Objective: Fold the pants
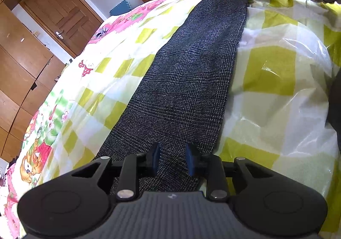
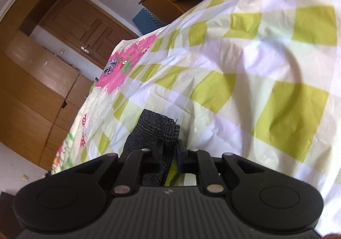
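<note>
On bed [image 1: 268, 68], pants [image 1: 191, 81] flat as one long strip, lengthwise fold apparently done, cross folds left; left gripper [image 1: 172, 159] spread over near end, right gripper [image 2: 169, 149] pinching far hem.

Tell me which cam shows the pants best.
Left wrist: the dark plaid pants stretch full length across the checked bedspread. Right wrist shows only the cuff end, pinched in the right hand-held gripper.

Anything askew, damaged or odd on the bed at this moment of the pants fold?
Nothing stands out. The dark checked pants lie flat and straight along the checked bedspread. The right gripper pinches their far end, and the left gripper has fabric between its parted pads. A loose thread shows at the hem, nothing more.
</note>
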`<action>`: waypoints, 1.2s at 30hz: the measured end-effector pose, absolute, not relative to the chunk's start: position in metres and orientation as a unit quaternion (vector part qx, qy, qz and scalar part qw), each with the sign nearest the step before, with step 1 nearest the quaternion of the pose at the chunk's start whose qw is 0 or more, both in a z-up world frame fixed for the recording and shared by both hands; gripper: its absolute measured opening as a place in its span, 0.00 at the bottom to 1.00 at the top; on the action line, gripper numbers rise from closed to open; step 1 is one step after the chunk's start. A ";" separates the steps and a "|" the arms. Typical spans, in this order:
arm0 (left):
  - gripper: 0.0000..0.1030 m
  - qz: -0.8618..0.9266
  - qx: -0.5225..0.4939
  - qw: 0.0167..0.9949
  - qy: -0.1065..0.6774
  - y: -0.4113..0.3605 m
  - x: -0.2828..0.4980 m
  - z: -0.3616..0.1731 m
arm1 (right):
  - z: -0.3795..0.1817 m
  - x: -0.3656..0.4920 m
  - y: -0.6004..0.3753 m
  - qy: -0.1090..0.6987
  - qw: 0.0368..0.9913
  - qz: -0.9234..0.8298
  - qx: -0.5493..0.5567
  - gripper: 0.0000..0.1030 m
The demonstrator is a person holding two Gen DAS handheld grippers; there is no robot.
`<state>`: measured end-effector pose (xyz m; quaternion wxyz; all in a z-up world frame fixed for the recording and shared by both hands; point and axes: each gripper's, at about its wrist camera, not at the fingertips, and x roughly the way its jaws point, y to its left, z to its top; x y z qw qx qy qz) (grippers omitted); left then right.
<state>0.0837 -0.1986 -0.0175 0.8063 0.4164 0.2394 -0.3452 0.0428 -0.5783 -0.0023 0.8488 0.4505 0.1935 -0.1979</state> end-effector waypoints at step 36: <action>0.45 -0.346 0.397 0.820 0.224 -0.193 0.077 -0.005 | 0.013 0.032 -0.592 0.112 0.836 -0.089 0.530 0.06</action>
